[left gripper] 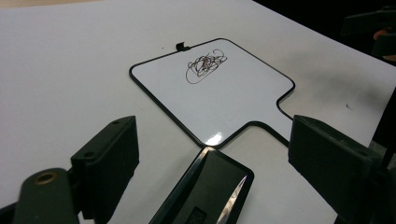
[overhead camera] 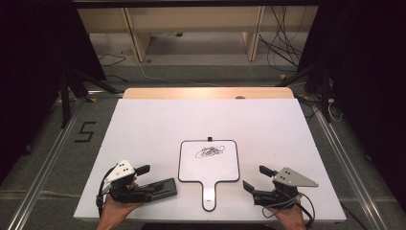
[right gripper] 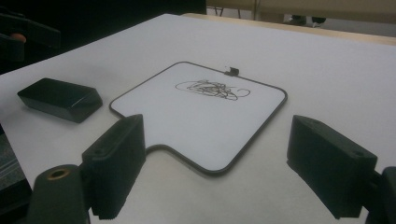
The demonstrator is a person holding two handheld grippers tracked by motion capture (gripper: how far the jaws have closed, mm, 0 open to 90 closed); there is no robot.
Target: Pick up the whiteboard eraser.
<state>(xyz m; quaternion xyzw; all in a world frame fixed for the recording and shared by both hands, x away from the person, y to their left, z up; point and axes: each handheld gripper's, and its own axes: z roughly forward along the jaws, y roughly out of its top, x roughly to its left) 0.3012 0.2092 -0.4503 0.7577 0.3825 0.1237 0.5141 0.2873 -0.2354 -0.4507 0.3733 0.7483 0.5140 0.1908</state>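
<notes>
You are looking at one paddle-shaped whiteboard (overhead camera: 209, 163) at frame centre, carrying one scribble (overhead camera: 209, 152), one black eraser block (overhead camera: 160, 188) lying at lower left, and two grippers: left gripper (overhead camera: 155, 179), right gripper (overhead camera: 253, 179).

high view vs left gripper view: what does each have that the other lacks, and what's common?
High view alone: the whole paddle whiteboard including its handle, both hands, the right tongs, the floor with its "5" marking, and shelving behind the table.

Left gripper view alone: a close look along the left tongs, jaws wide apart with the black eraser lying between them.

Shared: the white table, the board's scribble and the eraser.
</notes>
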